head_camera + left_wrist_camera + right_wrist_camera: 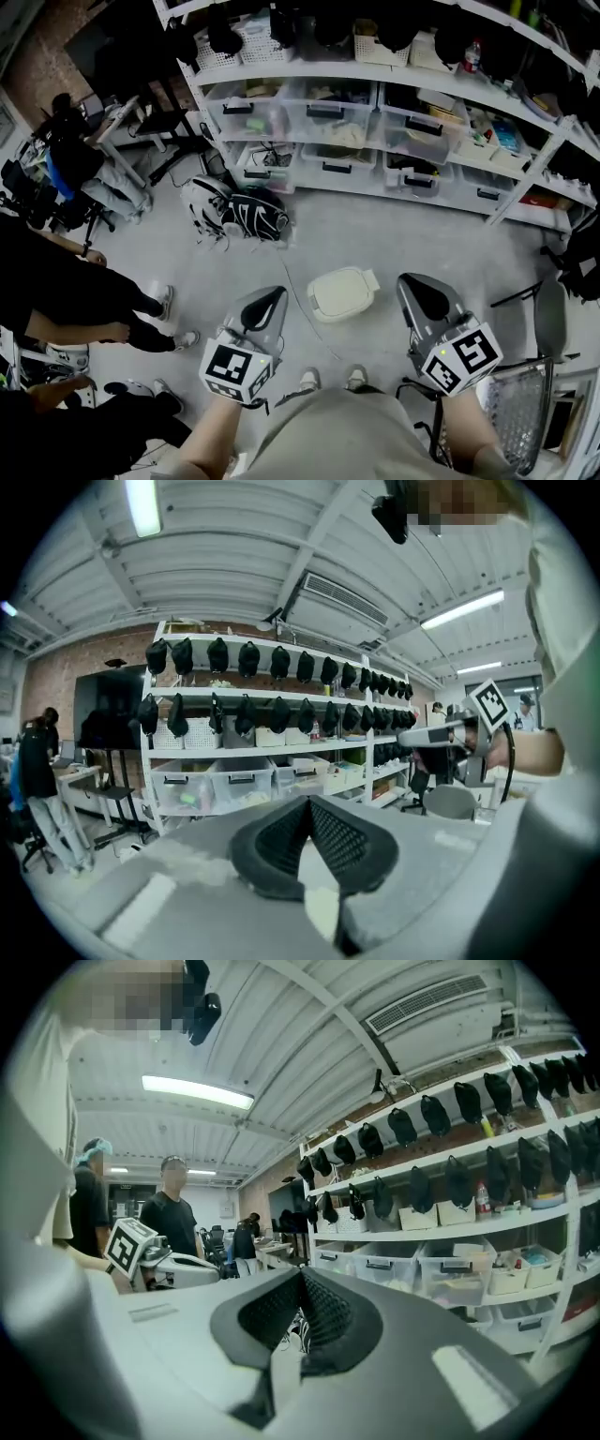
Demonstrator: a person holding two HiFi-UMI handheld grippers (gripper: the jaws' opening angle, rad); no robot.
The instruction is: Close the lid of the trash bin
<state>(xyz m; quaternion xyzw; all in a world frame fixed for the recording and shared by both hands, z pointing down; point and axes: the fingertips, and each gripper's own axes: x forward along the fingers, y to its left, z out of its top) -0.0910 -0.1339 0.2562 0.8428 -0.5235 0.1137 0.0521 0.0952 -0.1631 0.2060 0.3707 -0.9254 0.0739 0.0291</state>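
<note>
The left gripper (270,298) is held up with its fingers (281,832) pressed together at the tips, nothing between them. The right gripper (412,286) is the same: its fingers (333,1312) are clenched tip to tip on nothing. In the head view, the trash bin (330,312) stands on the grey floor (403,234), in the gap between the two sets of fingertips and a little ahead of them, touching neither gripper. Its pale lid (345,287) looks to be lying flat on top, though from this steep angle that is hard to be sure of. Behind the fingers, toward the person, the toes of two shoes (308,379) show just short of the bin. Beyond the left fingertips and further out lies a black and white backpack (246,216). Well past both grippers runs a long white shelf unit (394,103) with clear storage boxes (323,111) on its lower levels. Outside the left fingers, at the far side, people (56,291) stand at the edge of the view. Outside the right fingers stands a mesh chair (517,412). In the left gripper view the shelves (272,752) stand straight past the shut tips, and the right gripper (450,733) shows off to the side. In the right gripper view the left gripper (159,1262) shows beside the tips, with two people (169,1208) standing behind it.
</note>
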